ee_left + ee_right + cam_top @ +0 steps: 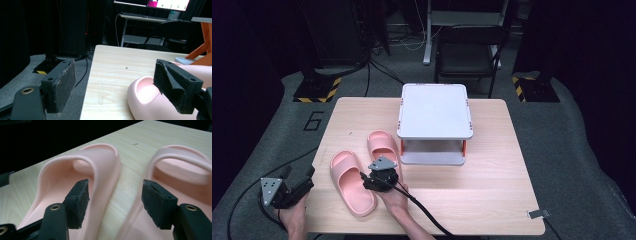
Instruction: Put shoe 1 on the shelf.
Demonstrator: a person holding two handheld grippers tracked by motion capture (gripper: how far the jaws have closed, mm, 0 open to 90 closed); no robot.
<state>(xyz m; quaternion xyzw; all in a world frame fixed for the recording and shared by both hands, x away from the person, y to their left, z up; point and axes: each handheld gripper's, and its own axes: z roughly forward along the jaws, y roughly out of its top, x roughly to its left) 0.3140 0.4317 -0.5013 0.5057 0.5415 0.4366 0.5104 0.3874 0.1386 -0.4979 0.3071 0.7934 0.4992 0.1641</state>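
The two pink slippers lie side by side on the table [492,200] just in front of the white shelf rack [434,111], the nearer slipper [351,181] to its front left and the farther slipper [382,144] closer to its legs. They look like light, soft moulded foam that flexes yet holds its shape, so the side walls are the likeliest hold. The right gripper [113,195] straddles the two adjacent inner walls, its pads clear of the foam, while the left gripper [122,82] hangs wide and empty.
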